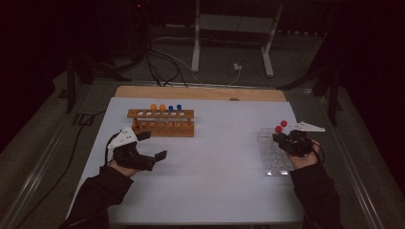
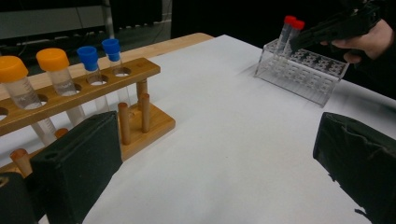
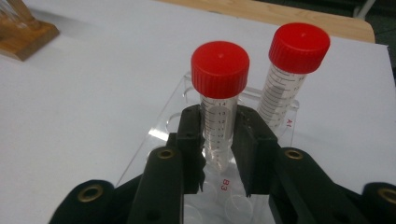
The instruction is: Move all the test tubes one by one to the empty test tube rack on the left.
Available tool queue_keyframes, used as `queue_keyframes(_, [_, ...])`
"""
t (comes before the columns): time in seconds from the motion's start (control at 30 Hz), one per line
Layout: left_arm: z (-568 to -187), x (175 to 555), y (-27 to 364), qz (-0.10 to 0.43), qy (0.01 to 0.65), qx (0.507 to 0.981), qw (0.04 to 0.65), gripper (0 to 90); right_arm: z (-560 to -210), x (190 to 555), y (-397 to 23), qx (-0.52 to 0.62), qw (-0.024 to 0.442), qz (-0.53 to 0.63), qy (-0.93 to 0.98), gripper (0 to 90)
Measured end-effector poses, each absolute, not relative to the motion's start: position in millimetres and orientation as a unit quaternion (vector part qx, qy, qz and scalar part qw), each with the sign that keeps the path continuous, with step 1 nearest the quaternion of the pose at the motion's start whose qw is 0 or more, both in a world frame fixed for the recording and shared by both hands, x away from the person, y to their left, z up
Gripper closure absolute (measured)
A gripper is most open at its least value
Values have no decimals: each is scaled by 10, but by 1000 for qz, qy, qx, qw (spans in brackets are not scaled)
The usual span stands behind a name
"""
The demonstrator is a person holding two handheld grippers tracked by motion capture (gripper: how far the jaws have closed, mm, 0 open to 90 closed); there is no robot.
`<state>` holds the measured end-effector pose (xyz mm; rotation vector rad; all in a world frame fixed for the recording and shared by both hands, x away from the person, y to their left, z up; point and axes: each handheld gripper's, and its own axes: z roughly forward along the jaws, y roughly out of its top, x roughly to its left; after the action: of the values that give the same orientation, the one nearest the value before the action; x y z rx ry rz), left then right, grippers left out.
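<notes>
Right then, a red-capped tube (image 3: 219, 112) was squeezed by the right gripper (image 3: 218, 154) over the clear rack (image 3: 154, 135), while the left gripper (image 1: 154, 145) was held wide open near the wooden rack (image 1: 162, 125).

Wooden rack (image 1: 161, 122) stands left, clear rack (image 1: 273, 155) right, on table (image 1: 210, 167).

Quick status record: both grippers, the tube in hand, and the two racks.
right gripper: fingers shut on nearer red-capped clear plastic tube, which stands in the rack
second red-capped tube: standing in the rack behind it
clear acrylic rack: table's right side
left gripper: open, empty, above the table
wooden rack: holds two orange-capped and two blue-capped tubes
</notes>
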<state>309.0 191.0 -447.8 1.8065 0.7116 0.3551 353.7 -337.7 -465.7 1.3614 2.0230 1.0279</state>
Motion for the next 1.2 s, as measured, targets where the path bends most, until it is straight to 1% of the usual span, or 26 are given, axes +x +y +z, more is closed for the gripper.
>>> queue_keyframes(0.3, [-4481, 3096, 1912, 147, 301, 765, 550, 20, -4626, 3536, -3379, 497, 248, 371, 744, 746])
queue_keyframes(0.83, [-4447, 3089, 1913, 143, 297, 768, 549, 20, -4162, 3302, -3236, 449, 316, 388, 740, 746])
queue_keyframes(1.0, [-4436, 3089, 1890, 140, 294, 770, 549, 20, -4031, 3217, -3135, 427, 314, 411, 742, 747])
queue_keyframes(1.2, [-4459, 3086, 1820, 130, 289, 777, 543, 21, -4025, 3142, -2895, 395, 284, 430, 761, 746])
